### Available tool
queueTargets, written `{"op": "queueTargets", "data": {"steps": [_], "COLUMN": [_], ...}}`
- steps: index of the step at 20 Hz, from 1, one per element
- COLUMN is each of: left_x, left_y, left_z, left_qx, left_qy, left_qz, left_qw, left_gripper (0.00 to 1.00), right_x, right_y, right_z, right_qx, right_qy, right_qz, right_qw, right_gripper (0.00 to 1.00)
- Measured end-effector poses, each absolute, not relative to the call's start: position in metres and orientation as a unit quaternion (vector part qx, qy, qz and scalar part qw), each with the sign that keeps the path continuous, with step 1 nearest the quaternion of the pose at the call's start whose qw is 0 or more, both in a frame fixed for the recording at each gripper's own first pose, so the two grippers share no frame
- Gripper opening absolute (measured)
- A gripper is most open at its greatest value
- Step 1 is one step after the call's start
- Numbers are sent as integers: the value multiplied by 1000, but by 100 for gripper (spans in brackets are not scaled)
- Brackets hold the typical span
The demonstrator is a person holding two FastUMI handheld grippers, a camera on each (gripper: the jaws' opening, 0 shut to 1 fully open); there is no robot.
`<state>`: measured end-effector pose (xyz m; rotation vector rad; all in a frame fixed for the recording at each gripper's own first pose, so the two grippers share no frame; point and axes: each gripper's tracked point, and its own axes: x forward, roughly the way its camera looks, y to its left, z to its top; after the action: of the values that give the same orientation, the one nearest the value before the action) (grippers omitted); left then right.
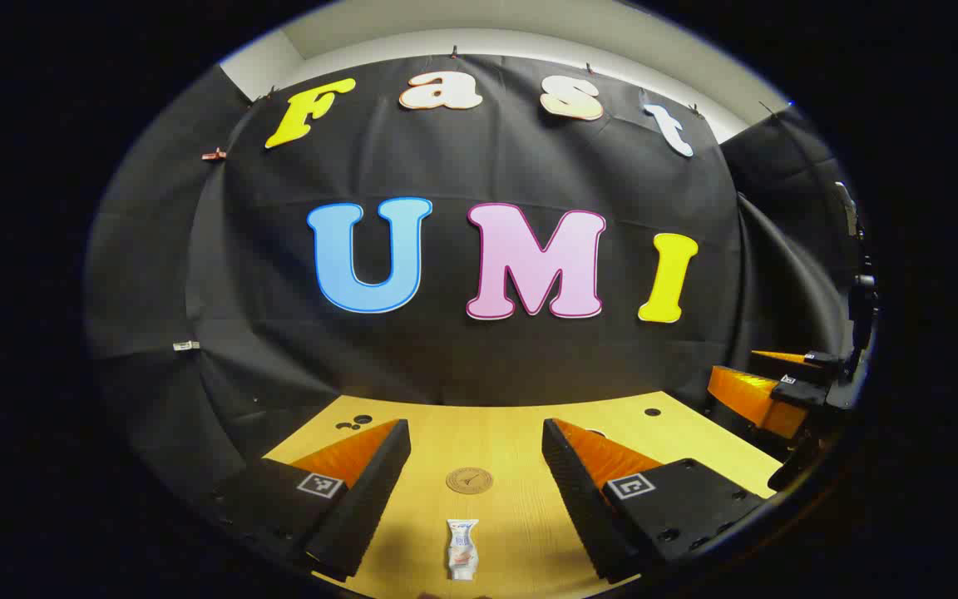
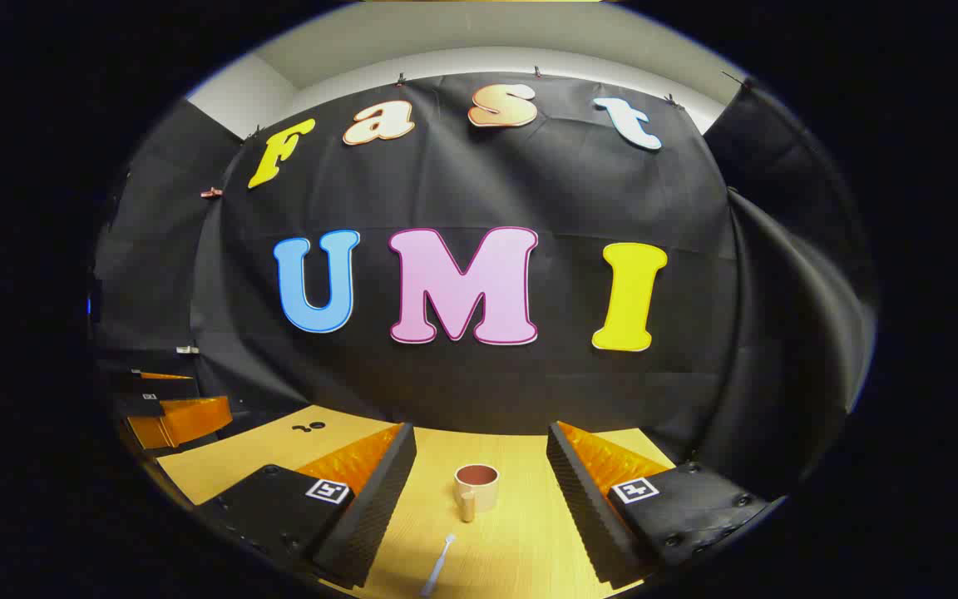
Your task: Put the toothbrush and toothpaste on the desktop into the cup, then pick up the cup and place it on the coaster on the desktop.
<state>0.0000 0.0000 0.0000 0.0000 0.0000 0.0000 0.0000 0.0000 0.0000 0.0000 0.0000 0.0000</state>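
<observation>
In the left gripper view a small white toothpaste tube lies on the wooden desktop, near the front edge. Just beyond it rests a round brown coaster. My left gripper hovers open above both, nothing between its fingers. In the right gripper view a beige cup with a dark red inside stands upright, its handle towards me. A white toothbrush lies in front of it. My right gripper is open above them and holds nothing.
The right gripper appears far right in the left gripper view; the left gripper appears far left in the right gripper view. Small dark holes mark the desktop's back corners. The black cloth wall stands close behind the desk.
</observation>
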Motion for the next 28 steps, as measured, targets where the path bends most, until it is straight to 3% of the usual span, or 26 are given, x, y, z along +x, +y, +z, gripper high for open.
{"op": "queueTargets", "data": {"steps": [19, 28], "left_x": [8, 36], "left_y": [18, 29], "left_z": [-41, -89], "left_qx": [14, -23], "left_qy": [38, 126], "left_qz": [2, 23], "left_qw": [999, 991], "left_gripper": [99, 99], "right_x": [8, 27], "right_y": [6, -14], "right_z": [-19, -57], "right_qx": [26, 40], "right_qy": [36, 95], "right_qz": [-5, -3], "right_qw": [999, 995], "right_gripper": [97, 98]}}
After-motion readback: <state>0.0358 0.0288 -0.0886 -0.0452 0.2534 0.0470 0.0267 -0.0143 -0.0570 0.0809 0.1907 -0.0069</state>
